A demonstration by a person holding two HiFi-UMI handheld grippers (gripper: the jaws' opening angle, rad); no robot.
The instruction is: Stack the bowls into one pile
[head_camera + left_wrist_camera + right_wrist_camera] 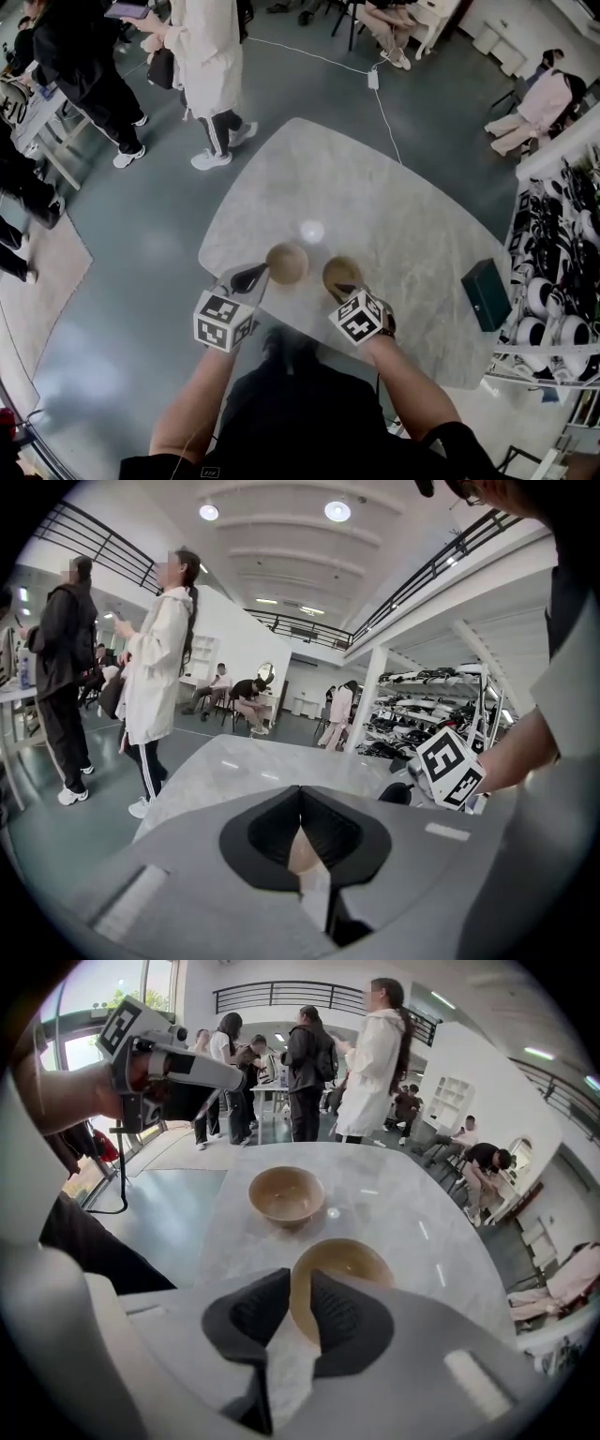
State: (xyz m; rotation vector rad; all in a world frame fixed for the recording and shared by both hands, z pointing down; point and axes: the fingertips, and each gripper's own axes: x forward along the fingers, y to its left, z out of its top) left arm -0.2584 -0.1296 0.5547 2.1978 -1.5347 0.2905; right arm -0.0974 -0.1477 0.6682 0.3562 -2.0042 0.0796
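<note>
Spreading under everything is the marble table (375,187); a dark box (486,293) lies far right; the left bowl (287,262) and right bowl (341,274) sit side by side, apart; the right gripper (302,1312), tipped steeply down, stands narrowly open astride the right bowl's near rim; the left gripper (255,274), jaws pressed together, points just beside the left bowl.

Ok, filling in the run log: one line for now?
left tool shut, near left bowl | right tool open, astride right bowl rim | bowls unstacked, apart on table
</note>
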